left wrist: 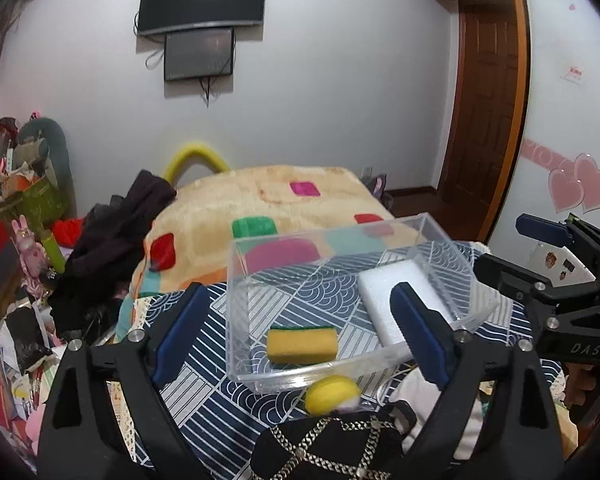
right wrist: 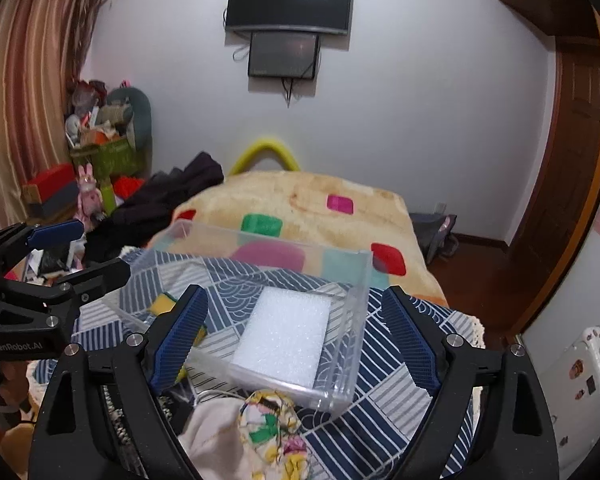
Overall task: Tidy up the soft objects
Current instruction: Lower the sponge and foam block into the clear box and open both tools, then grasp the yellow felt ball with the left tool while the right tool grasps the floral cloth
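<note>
The left gripper (left wrist: 300,328) hangs with its blue pads spread wide and nothing between them, poised above the near wall of the clear box (left wrist: 448,240). The right gripper (right wrist: 296,336) is likewise spread and empty, at the same near wall but toward the box's right end. Both being empty suggests a pause between loads, the next pick not yet chosen.

Inside the box, the yellow sponge (left wrist: 302,346) with its green scouring face lies against the near wall at the left end, and the white foam block (right wrist: 282,336) lies flat at the right end. Placing them side by side probably leaves the far half of the floor free for more items.

Just outside the near wall, a yellow ball (left wrist: 332,394) rests on the patterned cloth (left wrist: 204,392), close to the left gripper and likely its easiest target. Beside it, nearer the cameras, lie a black chain-patterned fabric (left wrist: 328,444) and a floral fabric piece (right wrist: 270,428) on a pale garment (right wrist: 212,436), all presumably waiting to go in.
</note>
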{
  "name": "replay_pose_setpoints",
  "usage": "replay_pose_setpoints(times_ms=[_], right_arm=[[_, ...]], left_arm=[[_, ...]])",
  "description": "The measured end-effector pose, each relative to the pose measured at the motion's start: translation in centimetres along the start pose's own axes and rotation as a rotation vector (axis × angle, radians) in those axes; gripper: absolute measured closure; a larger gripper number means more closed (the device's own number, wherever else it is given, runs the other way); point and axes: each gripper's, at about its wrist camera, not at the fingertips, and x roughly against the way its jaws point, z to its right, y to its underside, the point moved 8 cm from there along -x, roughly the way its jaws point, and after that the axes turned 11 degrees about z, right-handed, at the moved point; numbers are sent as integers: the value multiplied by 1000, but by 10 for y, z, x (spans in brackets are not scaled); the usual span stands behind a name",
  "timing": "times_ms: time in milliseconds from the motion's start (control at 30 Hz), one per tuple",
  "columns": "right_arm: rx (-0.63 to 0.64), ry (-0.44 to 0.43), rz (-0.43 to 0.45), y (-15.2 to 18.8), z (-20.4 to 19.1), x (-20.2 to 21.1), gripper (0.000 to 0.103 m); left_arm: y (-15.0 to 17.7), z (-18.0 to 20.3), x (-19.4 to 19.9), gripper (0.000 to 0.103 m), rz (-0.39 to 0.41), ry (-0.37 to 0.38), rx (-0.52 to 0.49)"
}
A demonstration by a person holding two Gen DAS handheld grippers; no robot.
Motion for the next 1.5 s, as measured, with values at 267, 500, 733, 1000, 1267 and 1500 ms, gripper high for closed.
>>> replay_pose_setpoints(times_ms=[267, 500, 733, 1000, 1267, 1500], right_arm=[[-20, 21, 43, 15, 4, 21, 9], [-51, 17, -34, 53, 1, 12, 9], [-59, 36, -112, 93, -1, 1, 16], [-123, -31, -179, 113, -3, -2, 54], [-129, -77, -178, 116, -11, 3, 88], [-131, -66, -127, 104, -8, 14, 90]], left_arm=[[18, 6, 14, 6, -9, 23, 1], [60, 10, 1, 6, -85, 24, 20], [93, 19, -16, 20, -162, 46, 38], [117, 28, -35, 30, -235, 64, 40], [126, 23, -39, 59, -257, 65, 65], [117, 16, -25, 60, -217, 66, 91]])
